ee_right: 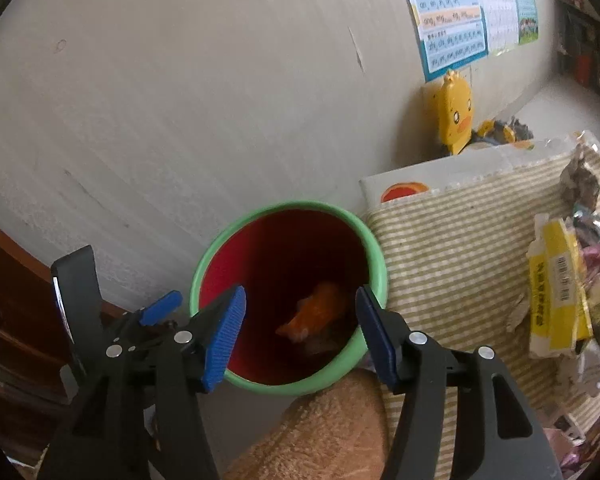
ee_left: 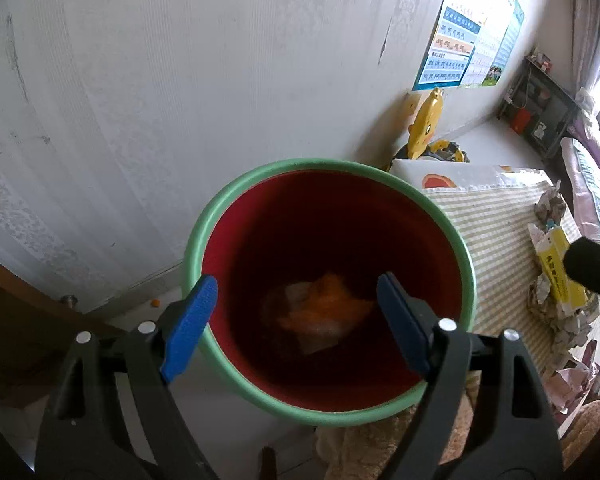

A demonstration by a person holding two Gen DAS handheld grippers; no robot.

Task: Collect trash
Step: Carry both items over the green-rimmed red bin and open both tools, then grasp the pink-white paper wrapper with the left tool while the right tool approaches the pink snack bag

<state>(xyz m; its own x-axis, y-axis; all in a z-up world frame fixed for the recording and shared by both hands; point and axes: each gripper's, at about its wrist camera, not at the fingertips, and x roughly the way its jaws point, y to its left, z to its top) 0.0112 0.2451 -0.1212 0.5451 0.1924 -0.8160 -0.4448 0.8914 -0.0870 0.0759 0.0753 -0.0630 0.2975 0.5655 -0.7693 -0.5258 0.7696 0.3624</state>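
A bin with a green rim (ee_left: pixel 196 240) (ee_right: pixel 300 204) and a red inside stands against the wall. At its bottom lies an orange wrapper (ee_left: pixel 328 304) (ee_right: pixel 316 312) on some pale scraps. My left gripper (ee_left: pixel 296 284) hangs open over the bin's mouth with nothing between its blue pads. Beside it, my right gripper (ee_right: pixel 300 294) is open and empty over the same mouth. A yellow packet (ee_left: pixel 556 268) (ee_right: pixel 556 288) and crumpled paper (ee_left: pixel 552 204) (ee_right: pixel 580 176) lie on the striped cloth (ee_left: pixel 492 232) (ee_right: pixel 452 248) to the right.
A yellow duck toy (ee_left: pixel 424 124) (ee_right: pixel 454 112) leans on the wall behind a white box. A brown plush thing (ee_right: pixel 324 432) lies just in front of the bin. Dark wooden furniture (ee_right: pixel 12 300) stands at the left.
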